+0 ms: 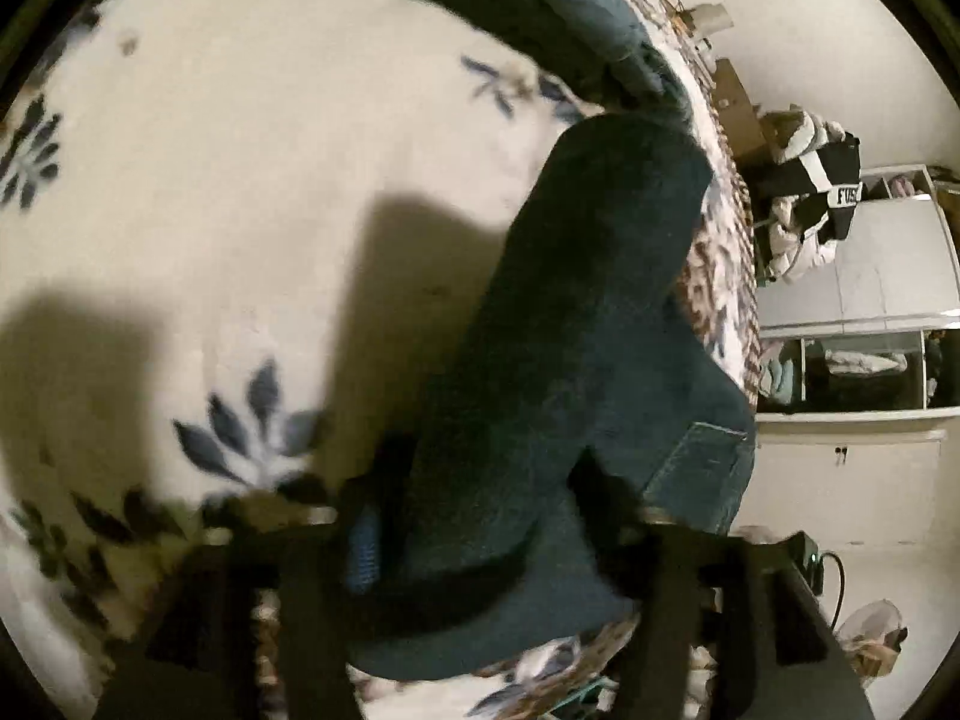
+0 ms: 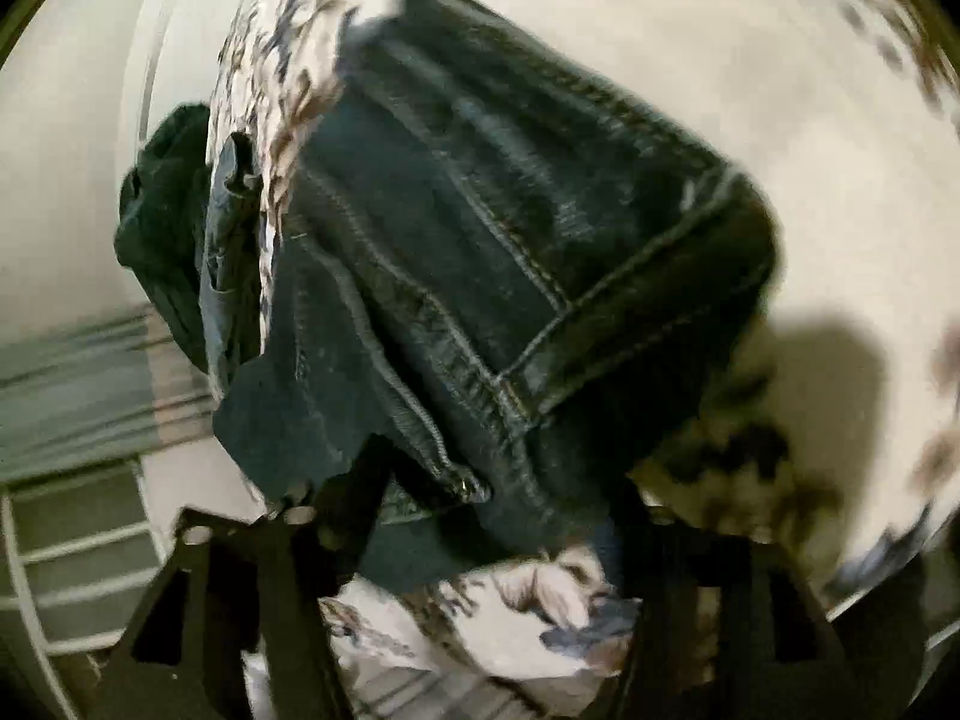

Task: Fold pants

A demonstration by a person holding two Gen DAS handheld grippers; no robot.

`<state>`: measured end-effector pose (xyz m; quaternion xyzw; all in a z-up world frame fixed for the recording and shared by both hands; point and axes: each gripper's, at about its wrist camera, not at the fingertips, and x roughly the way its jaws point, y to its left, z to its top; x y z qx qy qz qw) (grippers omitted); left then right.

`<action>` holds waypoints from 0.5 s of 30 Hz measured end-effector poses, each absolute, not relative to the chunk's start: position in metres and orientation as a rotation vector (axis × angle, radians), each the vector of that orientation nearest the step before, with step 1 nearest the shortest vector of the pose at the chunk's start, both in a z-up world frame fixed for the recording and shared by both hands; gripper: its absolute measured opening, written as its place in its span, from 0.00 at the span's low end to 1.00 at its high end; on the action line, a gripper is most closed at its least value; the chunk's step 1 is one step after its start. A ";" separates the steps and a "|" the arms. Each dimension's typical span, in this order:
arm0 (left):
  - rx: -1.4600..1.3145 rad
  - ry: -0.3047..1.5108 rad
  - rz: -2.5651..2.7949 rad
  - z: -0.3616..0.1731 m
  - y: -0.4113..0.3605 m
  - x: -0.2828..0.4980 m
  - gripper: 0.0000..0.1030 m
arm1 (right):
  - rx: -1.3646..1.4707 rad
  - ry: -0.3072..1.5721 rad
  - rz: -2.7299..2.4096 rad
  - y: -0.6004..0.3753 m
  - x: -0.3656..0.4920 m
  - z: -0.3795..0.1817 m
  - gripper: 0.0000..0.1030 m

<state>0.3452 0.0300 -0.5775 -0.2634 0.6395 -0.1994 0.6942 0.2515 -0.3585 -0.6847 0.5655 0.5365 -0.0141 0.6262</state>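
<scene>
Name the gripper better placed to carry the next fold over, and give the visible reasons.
Probably the left gripper: the jeans run away from it along the floral bedspread, with bare cover beside them. The right gripper has bunched seams and zipper between its fingers at the bed's edge.

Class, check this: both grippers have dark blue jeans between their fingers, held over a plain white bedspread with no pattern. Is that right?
One detail is wrong. The bedspread is not plain: the left wrist view shows blue leaf and flower prints on its cream fabric. The rest stands: the left gripper and right gripper each have the dark blue jeans between their fingers.
</scene>
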 end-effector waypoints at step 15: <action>-0.633 1.370 -0.536 -0.588 0.028 0.338 0.69 | 1.468 0.988 0.052 -0.323 0.246 -0.712 0.69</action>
